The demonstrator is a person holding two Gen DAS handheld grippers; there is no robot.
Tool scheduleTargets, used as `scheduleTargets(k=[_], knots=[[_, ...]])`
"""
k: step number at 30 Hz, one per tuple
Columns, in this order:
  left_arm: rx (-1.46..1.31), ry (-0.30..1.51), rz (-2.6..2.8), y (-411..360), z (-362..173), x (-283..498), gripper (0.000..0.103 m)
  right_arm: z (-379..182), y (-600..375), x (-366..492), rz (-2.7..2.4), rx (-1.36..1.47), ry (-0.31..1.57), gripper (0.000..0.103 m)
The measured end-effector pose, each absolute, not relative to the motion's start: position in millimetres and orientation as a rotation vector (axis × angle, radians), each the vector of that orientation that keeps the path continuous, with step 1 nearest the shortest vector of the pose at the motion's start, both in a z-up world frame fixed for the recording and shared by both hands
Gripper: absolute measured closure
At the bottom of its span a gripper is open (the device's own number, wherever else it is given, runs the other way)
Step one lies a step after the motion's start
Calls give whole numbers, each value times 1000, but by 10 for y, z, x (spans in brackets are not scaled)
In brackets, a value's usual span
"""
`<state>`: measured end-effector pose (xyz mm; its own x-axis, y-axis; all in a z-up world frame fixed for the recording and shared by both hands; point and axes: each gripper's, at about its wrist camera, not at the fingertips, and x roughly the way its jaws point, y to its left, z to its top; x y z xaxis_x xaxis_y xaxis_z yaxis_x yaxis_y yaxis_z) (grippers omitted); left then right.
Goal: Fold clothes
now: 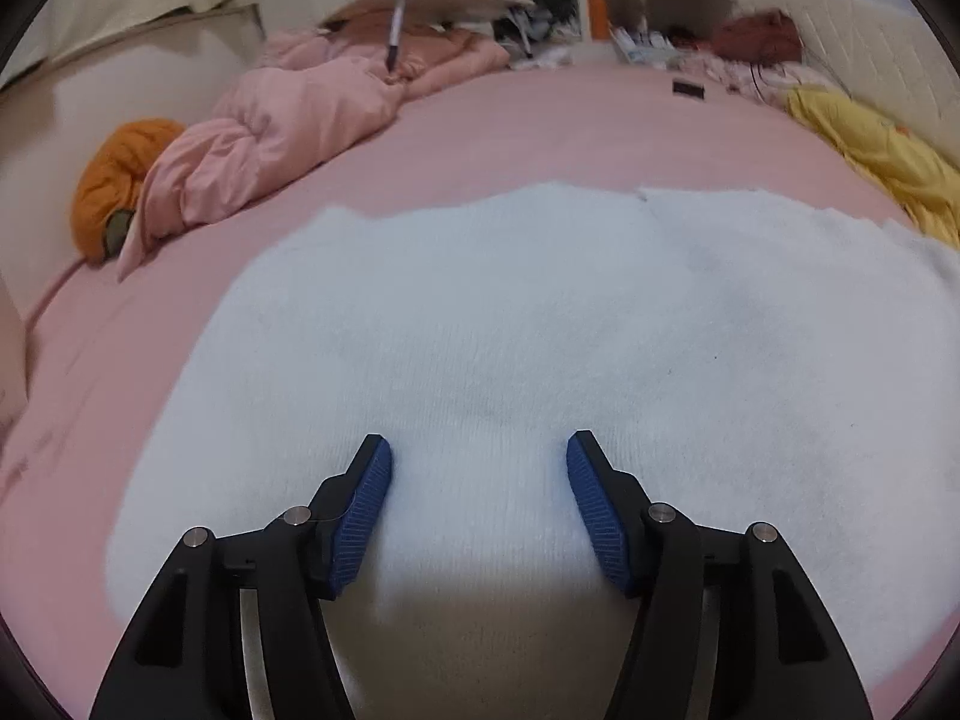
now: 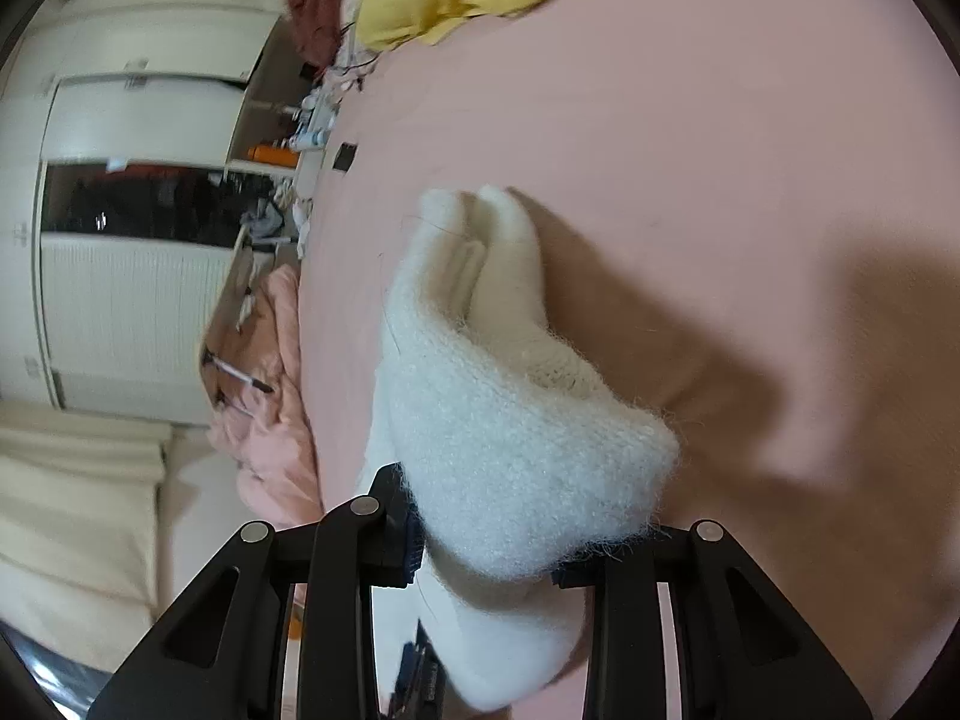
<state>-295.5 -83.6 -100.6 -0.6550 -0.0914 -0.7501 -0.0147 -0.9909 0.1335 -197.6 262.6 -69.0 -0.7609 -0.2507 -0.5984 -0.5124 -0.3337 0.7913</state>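
Observation:
A fuzzy white knit garment (image 1: 540,348) lies spread flat on the pink bed sheet (image 1: 492,138). My left gripper (image 1: 479,456) is open just above the garment's near part, blue pads (image 1: 369,504) wide apart, holding nothing. In the right wrist view the camera is rolled sideways. My right gripper (image 2: 480,546) is shut on a thick folded edge of the same white garment (image 2: 510,438), which is lifted and bunched over the fingers. The fingertips are hidden by the fabric.
A pink quilt (image 1: 282,126) and an orange bundle (image 1: 114,180) lie at the far left of the bed. A yellow garment (image 1: 882,150) lies at the far right. A small dark object (image 1: 687,87) sits on the sheet. Shelves and clutter stand beyond.

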Motion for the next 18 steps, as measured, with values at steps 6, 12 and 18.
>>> scheduleTargets(k=[6, 12, 18], knots=[[1223, 346, -2834, -1611, -803, -2437, 45, -395, 2453, -2221, 2323, -1058, 1516, 73], [1232, 494, -2794, -2300, -765, -1437, 49, 110, 1756, -2624, 2614, -1101, 1131, 74], [1029, 557, -2719, -2651, -780, -896, 46, 397, 534, -2883, 2916, -1181, 660, 74]])
